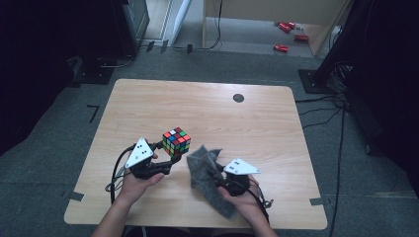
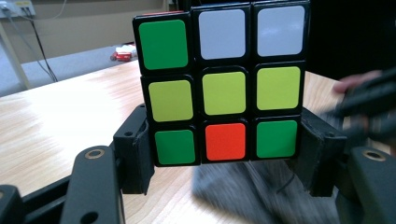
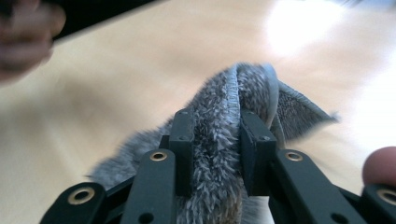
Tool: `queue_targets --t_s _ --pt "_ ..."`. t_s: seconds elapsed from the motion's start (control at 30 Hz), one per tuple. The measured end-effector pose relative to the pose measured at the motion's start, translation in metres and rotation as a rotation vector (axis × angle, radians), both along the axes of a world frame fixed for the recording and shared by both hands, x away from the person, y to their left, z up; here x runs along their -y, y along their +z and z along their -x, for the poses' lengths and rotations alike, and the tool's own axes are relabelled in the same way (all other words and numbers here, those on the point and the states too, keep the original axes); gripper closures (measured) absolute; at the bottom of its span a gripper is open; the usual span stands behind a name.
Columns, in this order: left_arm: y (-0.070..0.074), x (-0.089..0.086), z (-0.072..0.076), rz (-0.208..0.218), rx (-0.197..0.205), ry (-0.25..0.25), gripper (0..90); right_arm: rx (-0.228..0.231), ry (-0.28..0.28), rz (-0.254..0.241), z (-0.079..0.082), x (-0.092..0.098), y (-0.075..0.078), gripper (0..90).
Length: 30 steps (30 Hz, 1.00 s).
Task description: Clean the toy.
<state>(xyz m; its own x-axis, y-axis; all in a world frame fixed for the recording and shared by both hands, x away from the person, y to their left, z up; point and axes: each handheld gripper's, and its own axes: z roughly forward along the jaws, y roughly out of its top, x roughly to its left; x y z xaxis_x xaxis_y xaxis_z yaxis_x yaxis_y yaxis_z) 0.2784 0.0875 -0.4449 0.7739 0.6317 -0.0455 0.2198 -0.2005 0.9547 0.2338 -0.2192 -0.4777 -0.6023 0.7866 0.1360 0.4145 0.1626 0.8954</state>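
Grey fuzzy cloth point(image 3: 219, 140) is pinched between the narrowed jaws of the right tongs point(image 3: 217, 135) near the desk's point(image 1: 207, 101) front edge, its loose end lying on the wood. Just beside it, the left tongs point(image 2: 224, 154) clamp a colourful puzzle cube point(image 2: 223, 84) by its bottom row, lifted above the desk's front left part.

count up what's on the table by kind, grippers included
Rubik's cube: 1
Grey cloth: 1
Grippers: 2, the left gripper and the right gripper
Total: 4
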Motion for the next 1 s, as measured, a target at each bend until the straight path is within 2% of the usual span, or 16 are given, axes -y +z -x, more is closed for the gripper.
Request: queue_targets --t_s 0.03,0.1,0.13,0.17,0.23,0.27,0.3,0.33,0.4,0.5,0.53,0.6,0.77,0.87,0.97,1.0 --pt "0.000 0.000 0.000 -0.003 0.000 0.001 34.4 -0.008 -0.072 0.021 -0.005 0.014 0.002 68.9" --pt "-0.001 0.000 0.000 -0.010 -0.002 0.001 34.4 -0.020 -0.105 0.053 -0.007 0.020 0.001 66.2" --pt "-0.002 0.001 0.000 -0.014 -0.002 -0.003 34.3 -0.076 -0.174 0.131 -0.014 0.033 -0.007 60.8" --pt "-0.002 0.002 0.000 -0.016 -0.002 -0.004 34.3 -0.109 -0.214 0.152 -0.018 0.040 -0.011 56.6" --pt "-0.003 0.003 0.000 -0.021 -0.001 -0.006 34.3 -0.142 -0.289 0.164 -0.022 0.054 -0.014 48.3" --pt "-0.003 0.004 0.001 -0.025 -0.001 -0.008 34.3 -0.142 -0.289 0.164 -0.022 0.054 -0.014 48.3" --pt "-0.003 0.004 0.001 -0.030 0.001 -0.009 34.4 -0.102 -0.352 0.139 -0.021 0.066 -0.008 43.3" --pt "-0.003 0.005 0.001 -0.032 0.000 -0.012 34.4 -0.102 -0.352 0.139 -0.021 0.066 -0.008 43.3" --pt "-0.004 0.006 0.001 -0.036 -0.001 -0.015 34.3 -0.007 -0.374 0.088 -0.014 0.070 0.009 39.7" --pt "-0.006 0.007 0.000 -0.038 -0.010 -0.019 34.3 0.017 -0.319 0.056 -0.010 0.062 0.014 38.9" --pt "-0.007 0.007 0.000 -0.038 -0.012 -0.020 34.3 -0.001 -0.263 0.054 -0.007 0.047 0.011 38.7" --pt "-0.007 0.009 0.001 -0.041 -0.016 -0.024 34.3 -0.038 -0.231 0.076 -0.008 0.032 0.001 38.3" --pt "-0.008 0.012 0.002 -0.046 -0.017 -0.036 34.3 -0.159 -0.333 0.145 -0.013 0.018 -0.029 33.9" --pt "-0.009 0.012 0.002 -0.052 -0.019 -0.039 34.3 -0.188 -0.348 0.176 -0.014 0.016 -0.037 30.9" --pt "-0.011 0.014 0.003 -0.059 -0.022 -0.047 34.3 -0.187 -0.356 0.215 -0.016 0.013 -0.039 41.4" --pt "-0.011 0.015 0.003 -0.060 -0.023 -0.050 34.3 -0.200 -0.358 0.237 -0.017 0.013 -0.041 52.7"
